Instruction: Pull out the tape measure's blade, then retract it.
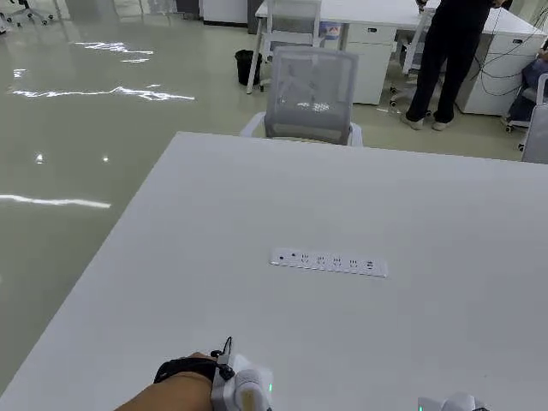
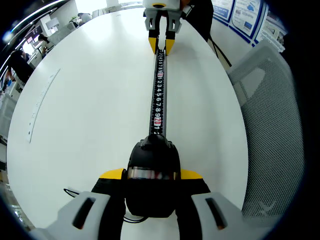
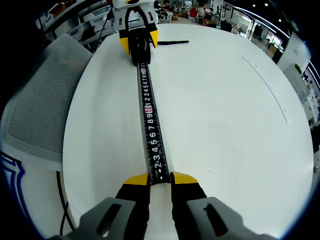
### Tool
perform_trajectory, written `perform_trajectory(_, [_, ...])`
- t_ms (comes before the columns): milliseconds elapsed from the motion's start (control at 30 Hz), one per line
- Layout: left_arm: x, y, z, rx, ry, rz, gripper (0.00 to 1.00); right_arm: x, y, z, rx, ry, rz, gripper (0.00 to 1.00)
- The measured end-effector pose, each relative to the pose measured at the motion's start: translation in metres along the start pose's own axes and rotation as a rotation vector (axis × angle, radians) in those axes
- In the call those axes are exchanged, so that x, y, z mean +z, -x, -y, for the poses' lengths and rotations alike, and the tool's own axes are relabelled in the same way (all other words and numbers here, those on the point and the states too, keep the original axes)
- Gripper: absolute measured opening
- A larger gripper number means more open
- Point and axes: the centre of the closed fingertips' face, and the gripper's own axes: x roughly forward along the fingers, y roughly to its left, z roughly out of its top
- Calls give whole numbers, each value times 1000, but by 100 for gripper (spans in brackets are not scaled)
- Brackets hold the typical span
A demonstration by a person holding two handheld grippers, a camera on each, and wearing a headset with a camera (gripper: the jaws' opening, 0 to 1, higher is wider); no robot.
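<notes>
- Across the white table, the blade lies stretched flat between both grippers, so the pull-out looks done.
- Left gripper clamps the tape measure body, anchoring it.
- Right gripper pinches the blade's tip for tension.

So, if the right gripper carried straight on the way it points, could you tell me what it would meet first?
Probably the tape measure's case, held by the left gripper at the far end of the blade; nothing else lies between.
</notes>
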Motion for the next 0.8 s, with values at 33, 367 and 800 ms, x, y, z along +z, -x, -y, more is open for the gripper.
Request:
perform_trajectory(33, [0,0,0,0,1,0,35,0,0,0,0,-4,5,15])
perform_trajectory(367, [-1,0,0,-1,0,-2,35,0,0,0,1,-9,-7,15])
perform_trajectory(800, [0,-1,0,-2,-2,-7,35,1,0,0,-3,-44,2,15])
